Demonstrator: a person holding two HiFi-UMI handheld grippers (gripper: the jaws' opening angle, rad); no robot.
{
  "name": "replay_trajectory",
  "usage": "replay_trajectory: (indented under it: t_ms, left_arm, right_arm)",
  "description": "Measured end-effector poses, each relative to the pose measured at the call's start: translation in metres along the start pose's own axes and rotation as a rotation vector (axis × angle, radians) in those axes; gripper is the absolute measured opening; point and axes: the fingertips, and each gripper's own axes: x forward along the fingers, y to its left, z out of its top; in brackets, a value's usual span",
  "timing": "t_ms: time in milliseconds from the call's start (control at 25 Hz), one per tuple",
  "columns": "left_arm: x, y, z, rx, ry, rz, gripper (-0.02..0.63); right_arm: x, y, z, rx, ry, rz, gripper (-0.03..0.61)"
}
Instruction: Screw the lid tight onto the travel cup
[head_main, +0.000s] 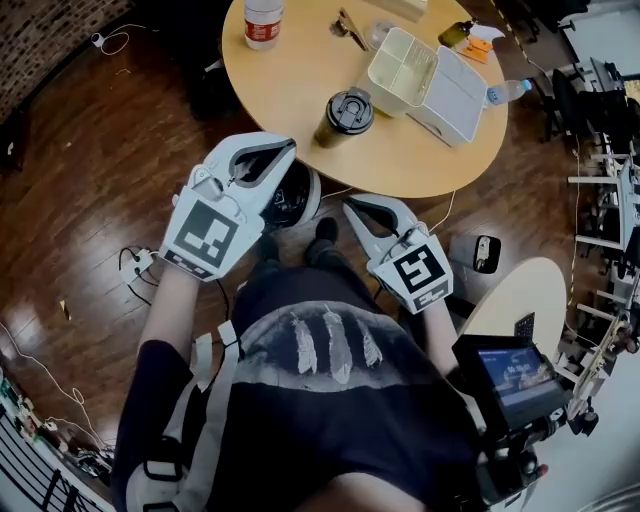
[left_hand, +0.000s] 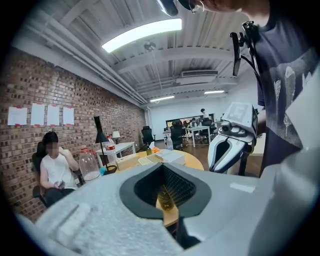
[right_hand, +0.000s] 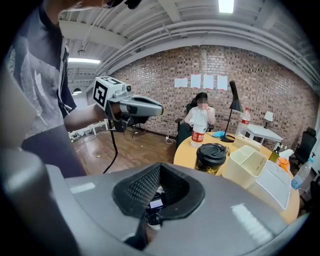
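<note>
Near the front edge of the round worktop (head_main: 290, 85) stands the travel cup (head_main: 336, 127), upright, with its black lid (head_main: 351, 108) already seated on top. Whether the lid is threaded down or only resting there cannot be told from these views. The cup has bare wood around it on the near side, which leaves room for a grip from both flanks. Just beyond it lies a cream compartment box (head_main: 402, 68) with its cover folded open, and a red-labelled bottle (head_main: 263, 22) stands at the far edge, well apart.

Neither tool is at the cup. The left gripper (head_main: 282, 156) and the right gripper (head_main: 356, 210) hang over the floor in front of the person's torso, short of the worktop rim, both aimed toward the cup. Each has its jaws pressed together with nothing between them, as both gripper views show. This looks like an approach posture: one tool would likely have to steady the cup's body while the other turns the lid, so both sets of jaws need to spread before contact.
</note>
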Motion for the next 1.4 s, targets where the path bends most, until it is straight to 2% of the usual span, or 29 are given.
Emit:
replay_trajectory:
  t_ms: [280, 360, 400, 480, 560, 680, 720, 800, 880, 960, 1040, 1240, 1400]
  left_arm:
    - [0.035, 0.000, 0.001, 0.111, 0.060, -0.050, 0.006]
    - [0.047, -0.002, 0.001, 0.134, 0.086, -0.071, 0.091]
    - [0.052, -0.003, 0.000, 0.141, 0.095, -0.084, 0.108]
    - [0.065, -0.007, -0.002, 0.150, 0.122, -0.117, 0.225]
    - [0.081, -0.009, -0.009, 0.165, 0.170, -0.145, 0.314]
    - [0.104, -0.005, -0.019, 0.152, 0.225, -0.158, 0.357]
    - [0.111, -0.003, -0.022, 0.142, 0.235, -0.159, 0.357]
    - [0.125, -0.001, -0.029, 0.126, 0.257, -0.165, 0.357]
    - [0.139, -0.002, -0.038, 0.118, 0.287, -0.185, 0.357]
    - [0.150, -0.005, -0.046, 0.117, 0.313, -0.204, 0.357]
    - [0.158, -0.007, -0.052, 0.111, 0.334, -0.212, 0.357]
    - [0.168, -0.006, -0.066, 0.084, 0.376, -0.192, 0.357]
    - [0.171, -0.003, -0.074, -0.004, 0.365, -0.181, 0.356]
  right_arm:
    - [0.012, -0.036, -0.016, 0.010, 0.019, 0.038, 0.008]
    - [0.018, -0.048, -0.021, 0.006, 0.023, 0.062, 0.008]
    - [0.021, -0.054, -0.023, 0.001, 0.026, 0.071, 0.007]
    - [0.026, -0.069, -0.032, -0.007, 0.045, 0.084, 0.008]
    - [0.029, -0.086, -0.045, 0.009, 0.072, 0.089, 0.008]
    - [0.039, -0.113, -0.064, 0.048, 0.099, 0.063, 0.026]
    - [0.044, -0.121, -0.069, 0.050, 0.106, 0.058, 0.063]
    - [0.057, -0.131, -0.079, 0.048, 0.116, 0.067, 0.094]
    - [0.071, -0.138, -0.089, 0.047, 0.123, 0.096, 0.201]
    - [0.086, -0.143, -0.096, 0.041, 0.118, 0.128, 0.238]
    - [0.099, -0.144, -0.099, 0.034, 0.120, 0.171, 0.307]
    - [0.124, -0.138, -0.095, -0.006, 0.105, 0.271, 0.376]
    - [0.140, -0.135, -0.078, -0.016, 0.038, 0.313, 0.394]
